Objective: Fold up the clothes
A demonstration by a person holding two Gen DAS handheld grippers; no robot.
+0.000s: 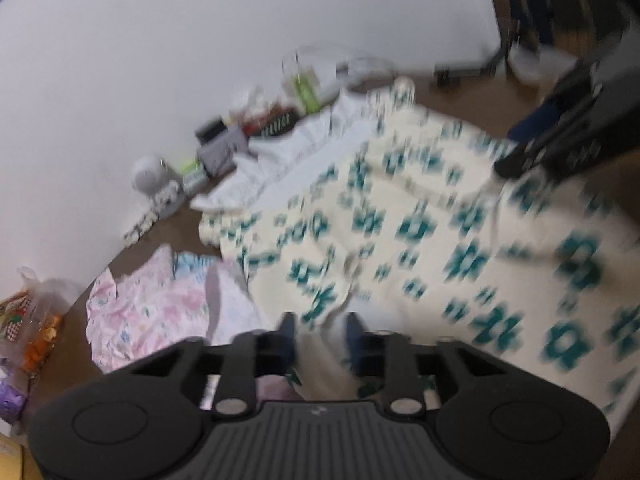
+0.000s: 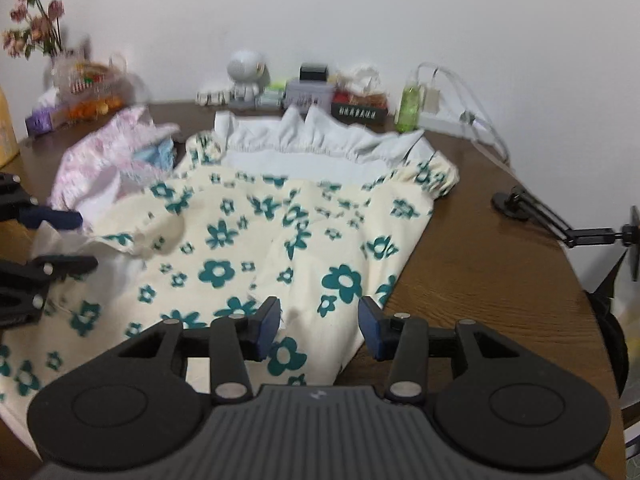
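The cream dress (image 2: 256, 236) with teal flowers lies spread flat on the brown counter (image 2: 472, 280), white ruffled collar at the far end, a pink garment (image 2: 104, 160) beside it to the left. The right tongs (image 2: 319, 326) stand open over the near hem, gripping nothing. The left tongs (image 1: 320, 338) are nearly closed around a fold of cream cloth; blur hides whether they pinch it.

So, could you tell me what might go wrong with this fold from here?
1. The floral dress overlaps the pink garment at its left edge; a pull there could drag both.
2. The green bottle and white figurine stand just behind the white collar; swinging cloth might topple them.
3. The right tool stands open over the hem, so it may catch only one layer.
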